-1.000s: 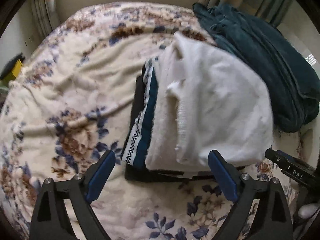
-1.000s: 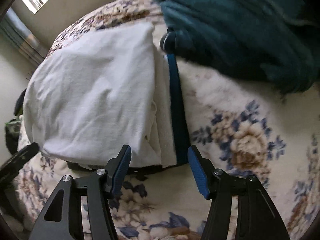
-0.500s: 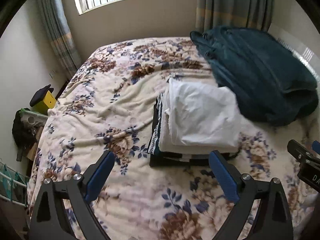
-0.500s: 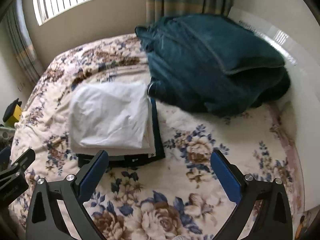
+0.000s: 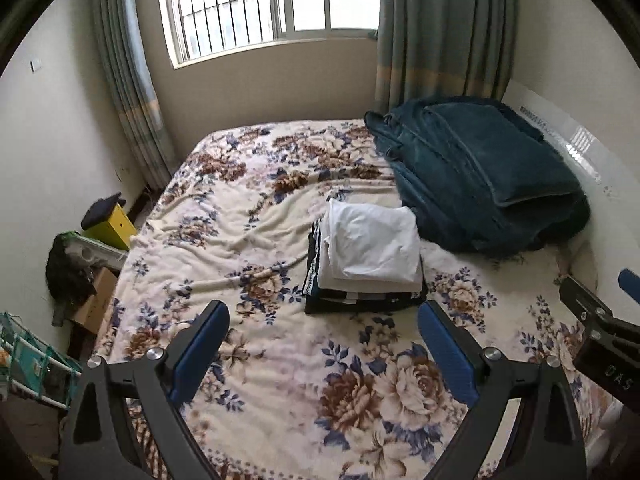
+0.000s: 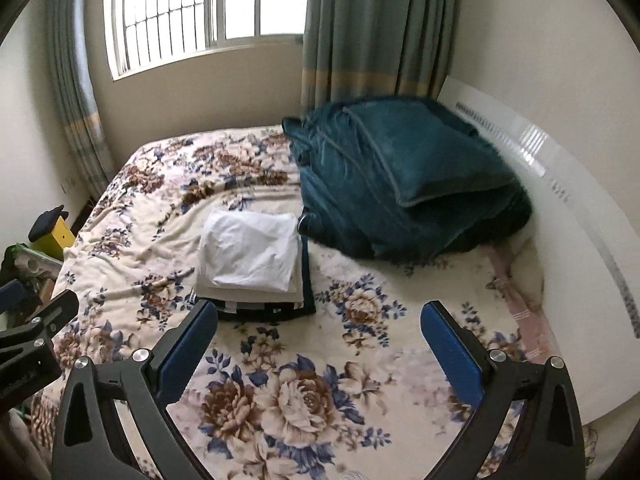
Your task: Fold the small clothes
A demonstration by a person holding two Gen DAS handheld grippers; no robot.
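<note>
A stack of folded clothes [image 5: 366, 264] lies in the middle of the floral bed cover [image 5: 248, 208], a white garment [image 5: 374, 240] on top and dark striped pieces beneath. It also shows in the right wrist view [image 6: 252, 264]. My left gripper [image 5: 324, 340] is open and empty, held back above the near part of the bed. My right gripper [image 6: 320, 340] is open and empty, also well short of the stack. The right gripper shows at the edge of the left wrist view [image 5: 600, 320].
A folded teal blanket [image 5: 480, 176] is piled at the back right of the bed against a white headboard [image 6: 560, 184]. A window [image 5: 272, 0] and curtains stand behind. A yellow box [image 5: 110, 224], a cardboard box and clutter sit left of the bed.
Both grippers have pulled back and up from the stack, which now looks small and far. The right gripper's jaws opened wider. The stack stays as it was.
</note>
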